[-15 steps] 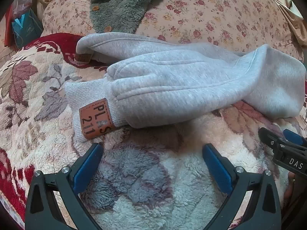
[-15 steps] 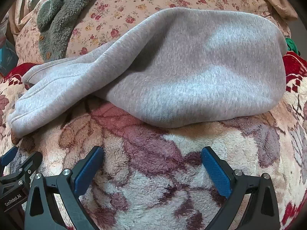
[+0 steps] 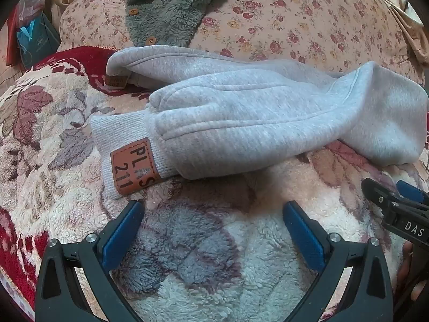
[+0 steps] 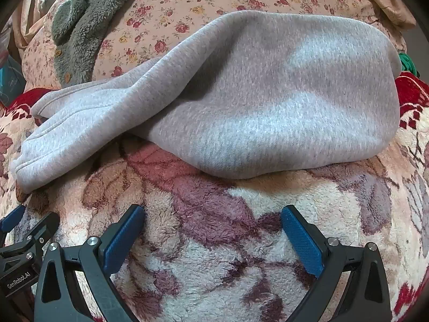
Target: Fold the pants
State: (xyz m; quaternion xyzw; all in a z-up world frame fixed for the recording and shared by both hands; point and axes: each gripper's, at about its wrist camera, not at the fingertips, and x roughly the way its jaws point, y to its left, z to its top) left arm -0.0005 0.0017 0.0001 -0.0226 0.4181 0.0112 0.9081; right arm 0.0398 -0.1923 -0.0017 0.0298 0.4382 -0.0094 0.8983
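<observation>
left gripper (image 3: pixel 213 209) hangs with jaws spread wide, holding nothing; just ahead of its left finger lies the ribbed cuff (image 3: pixel 120 145) with its patch (image 3: pixel 134 167). right gripper (image 4: pixel 213 213) is likewise wide and empty, the grey pants (image 4: pixel 268 102) ahead on the fleece blanket (image 4: pixel 214 255). risk, as i judge it: a pinch could gather blanket pile with the cloth, or catch only one layer, skewing the fold.

Soft daylight, sharp centre, fisheye bending and dark corners

Bare fleece blanket (image 3: pixel 214 241) lies free before the pants (image 3: pixel 254 123) (green fleece garment (image 3: pixel 171 8) crowds behind).
</observation>
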